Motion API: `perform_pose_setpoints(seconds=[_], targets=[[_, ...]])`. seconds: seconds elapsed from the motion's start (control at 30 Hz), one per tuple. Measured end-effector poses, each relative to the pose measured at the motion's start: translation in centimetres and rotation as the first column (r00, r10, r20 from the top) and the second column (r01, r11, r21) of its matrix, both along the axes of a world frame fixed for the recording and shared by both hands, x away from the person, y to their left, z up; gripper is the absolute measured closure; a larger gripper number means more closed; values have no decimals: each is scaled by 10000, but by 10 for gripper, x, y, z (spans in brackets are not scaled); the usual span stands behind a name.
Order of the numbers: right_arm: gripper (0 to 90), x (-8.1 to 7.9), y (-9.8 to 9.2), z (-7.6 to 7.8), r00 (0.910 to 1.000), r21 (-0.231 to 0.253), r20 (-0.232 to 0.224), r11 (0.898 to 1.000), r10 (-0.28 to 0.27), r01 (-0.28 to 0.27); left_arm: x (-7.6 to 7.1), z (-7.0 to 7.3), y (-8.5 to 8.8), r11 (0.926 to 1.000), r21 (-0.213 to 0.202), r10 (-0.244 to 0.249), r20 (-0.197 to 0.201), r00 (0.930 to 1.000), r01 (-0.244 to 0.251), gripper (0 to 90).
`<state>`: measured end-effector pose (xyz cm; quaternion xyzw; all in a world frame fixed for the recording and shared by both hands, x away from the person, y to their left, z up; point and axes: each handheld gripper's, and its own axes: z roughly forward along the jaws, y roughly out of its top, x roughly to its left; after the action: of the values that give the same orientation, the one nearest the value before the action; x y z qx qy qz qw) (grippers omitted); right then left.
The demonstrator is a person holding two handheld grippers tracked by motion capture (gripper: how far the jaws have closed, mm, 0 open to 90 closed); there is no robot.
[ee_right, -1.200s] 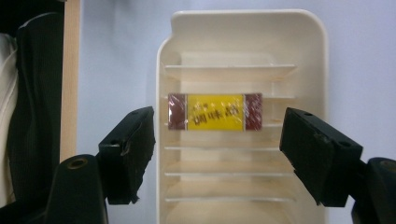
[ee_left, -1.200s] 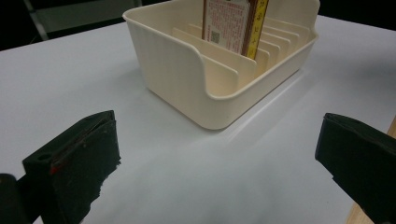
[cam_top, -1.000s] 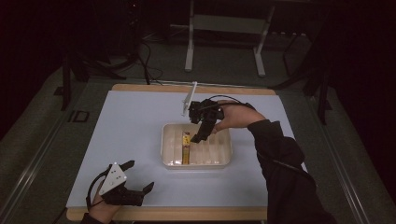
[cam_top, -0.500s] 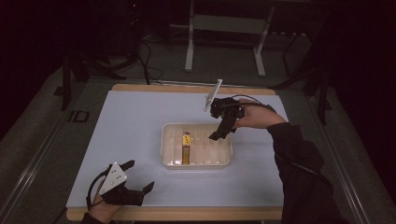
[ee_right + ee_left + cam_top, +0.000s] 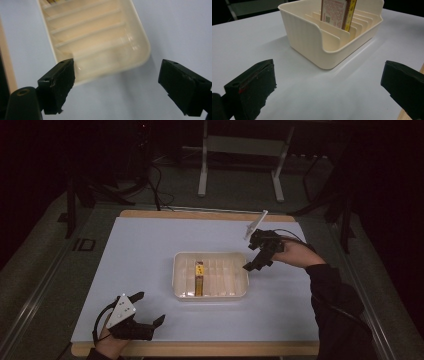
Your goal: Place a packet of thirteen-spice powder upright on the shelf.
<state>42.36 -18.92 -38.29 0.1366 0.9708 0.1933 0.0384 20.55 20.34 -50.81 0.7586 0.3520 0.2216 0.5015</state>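
A cream slotted tray [image 5: 239, 288] sits mid-table on the white mat. One yellow-and-brown box [image 5: 198, 276] stands upright in a slot near the tray's left end; the left gripper view shows the box [image 5: 338, 12] and the tray [image 5: 312, 40] from close by. My right gripper [image 5: 256, 260] hovers open just right of the tray, above the mat, with the tray's corner [image 5: 130, 53] below it. Near the table's front left edge my left gripper [image 5: 145, 312] rests open, its jaws wide apart and nothing between them.
The white mat [image 5: 145, 250] covers most of the wooden table, whose edge [image 5: 200, 349] runs along the front. Dark floor, cables and a metal stand [image 5: 240, 150] lie beyond the far edge.
My right gripper has pulled back from over the tray to its right side, leaving the box standing in its slot. The left gripper has stayed put.
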Motion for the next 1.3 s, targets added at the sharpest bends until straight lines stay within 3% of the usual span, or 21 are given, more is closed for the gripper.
perform_pose_setpoints(seconds=[0.23, 0.27, 0.43, 0.57, 0.67, 0.77, 0.97, 1.03, 1.13, 1.3], targets=[[140, -1, -25, -15, 9979, 406, 258, 9975, -596, 585, 0, 0, 1, 10000, -21, 32, 2, 10000, -32, 0], [140, -2, -39, -24, 9937, 672, 356, 9924, -1058, 1033, 0, 0, 0, 10000, -33, 2, 1, 10000, -2, 0], [140, -2, -61, -43, 9760, 1346, 530, 9700, -2110, 2024, 0, 0, 0, 10000, -17, 16, 1, 10000, -16, 0], [139, -1, -75, -62, 9579, 1563, 296, 9479, -2855, 2777, 0, 0, 0, 10000, -12, 7, 3, 10000, -7, 0], [139, -2, -86, -76, 9452, 1986, 171, 9276, -3262, 3165, 0, 0, 0, 10000, -13, 14, 3, 10000, -14, 0], [139, -5, -94, -90, 9315, 2363, 407, 9093, -3613, 3424, 0, 0, 0, 10000, -15, -2, -4, 10000, 2, 0], [138, -10, -105, -113, 9100, 2422, 1143, 8995, -3985, 3635, 0, 0, 0, 10000, -52, 9, 9, 10000, -9, 0], [137, -11, -109, -118, 8892, 2662, 1599, 8861, -4287, 3794, -1, 0, 0, 10000, -45, -4, 25, 10000, 4, 0], [138, -11, -117, -124, 8826, 3019, 1292, 8658, -4520, 3991, -1, 0, 0, 10000, -55, -6, 41, 10000, 7, 0], [138, -11, -125, -127, 8751, 3429, 1318, 8497, -4657, 4005, -1, 0, 0, 10000, -50, -54, 37, 10000, 54, 0]])
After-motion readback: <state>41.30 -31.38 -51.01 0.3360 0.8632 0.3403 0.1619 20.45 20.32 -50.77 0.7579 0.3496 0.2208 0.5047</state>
